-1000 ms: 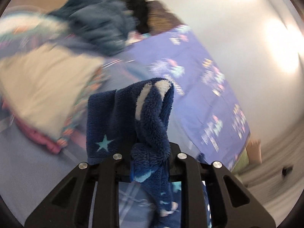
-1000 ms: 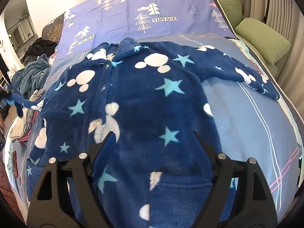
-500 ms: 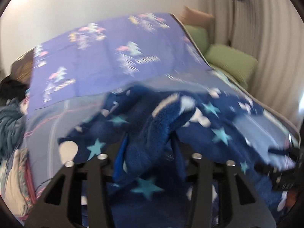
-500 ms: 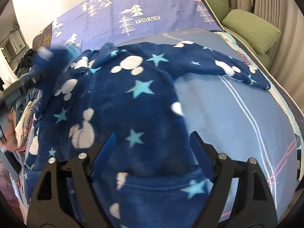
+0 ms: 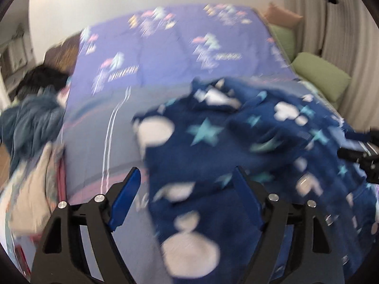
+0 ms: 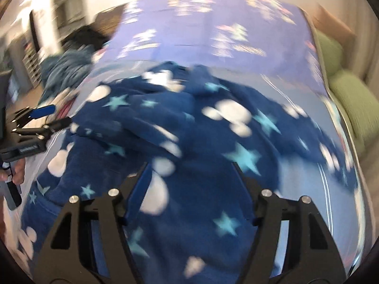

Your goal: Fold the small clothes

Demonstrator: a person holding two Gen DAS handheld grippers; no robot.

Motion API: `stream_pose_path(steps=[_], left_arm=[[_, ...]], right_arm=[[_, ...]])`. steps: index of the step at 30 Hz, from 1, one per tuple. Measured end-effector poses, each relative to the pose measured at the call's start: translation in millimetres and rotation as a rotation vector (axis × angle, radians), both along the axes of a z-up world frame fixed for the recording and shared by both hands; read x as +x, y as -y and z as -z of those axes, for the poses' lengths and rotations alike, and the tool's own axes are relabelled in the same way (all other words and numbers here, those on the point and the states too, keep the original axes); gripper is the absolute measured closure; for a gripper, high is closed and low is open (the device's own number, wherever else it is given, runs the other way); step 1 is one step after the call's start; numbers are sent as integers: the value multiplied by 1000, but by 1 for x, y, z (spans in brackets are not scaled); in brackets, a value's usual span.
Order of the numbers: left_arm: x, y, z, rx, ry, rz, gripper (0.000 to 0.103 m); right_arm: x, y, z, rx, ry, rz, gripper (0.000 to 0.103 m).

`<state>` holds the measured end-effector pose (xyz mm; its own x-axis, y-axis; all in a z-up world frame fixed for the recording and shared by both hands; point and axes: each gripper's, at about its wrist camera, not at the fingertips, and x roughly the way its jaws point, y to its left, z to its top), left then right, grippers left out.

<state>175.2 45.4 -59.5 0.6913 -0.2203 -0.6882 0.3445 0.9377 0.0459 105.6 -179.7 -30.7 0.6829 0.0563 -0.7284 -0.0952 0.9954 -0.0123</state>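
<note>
The navy fleece garment (image 5: pixel 236 156), printed with white blobs and pale blue stars, lies spread on the bed (image 5: pixel 99 123), and everything here is placed against it. Both pictures are smeared with blur.

The left wrist view alone shows the bare stretch of bed sheet left of the garment, with thin white stripes running toward the camera, and beyond that the bed's left edge, where a heap of other clothes (image 5: pixel 30 127) is piled. In this view the left tongs (image 5: pixel 187 189) stand spread and are opening; the garment's near left edge lies between the fingers, but the pads are not pressing it. At the garment's right side a black piece of the right tongs pokes in.

The right wrist view alone shows a sleeve folded across the garment's chest, and the left tongs (image 6: pixel 51 116) hanging just off the garment's left edge, held by a hand (image 6: pixel 17 170). The right tongs (image 6: pixel 191 187) are spread over the garment's lower middle and are closing, with fleece under the gap and no pinch visible.

Behind the garment lies a purple printed cover (image 6: pixel 201 35); right of it, green cushions (image 6: pixel 348 99) line the bed's edge. Open sheet shows at the garment's right.
</note>
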Motion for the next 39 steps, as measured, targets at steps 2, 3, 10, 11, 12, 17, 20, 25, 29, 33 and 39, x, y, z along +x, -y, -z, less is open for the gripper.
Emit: stream_pose_path(steps=[2, 3, 10, 11, 12, 17, 20, 25, 29, 33, 39], left_arm=[[4, -7, 13, 16, -37, -18, 23], [6, -7, 18, 32, -46, -25, 23], [25, -10, 41, 114, -97, -57, 23], [28, -9, 43, 129, -96, -70, 23], [33, -8, 44, 155, -89, -96, 23], [45, -27, 50, 175, -99, -221, 17], [43, -47, 53, 86, -125, -254, 15], [39, -47, 54, 73, -104, -278, 15], [36, -36, 46, 91, -86, -239, 15], [38, -20, 43, 139, -84, -179, 15], [48, 0, 48, 241, -55, -149, 15]], right_arm=[[18, -21, 4, -46, -6, -55, 35], [30, -33, 8, -77, -14, -85, 35], [90, -75, 36, -169, -93, -104, 56], [96, -75, 38, -180, -106, -88, 87], [101, -71, 37, -178, -117, -59, 90], [81, 27, 6, 252, -37, 203, 91], [55, 110, 30, 473, -116, 384, 59], [24, 165, 70, 685, -208, 456, 62], [35, 147, 48, 580, -179, 360, 45], [67, 125, 41, 423, -178, 291, 31], [113, 106, 58, 312, -230, 303, 93]])
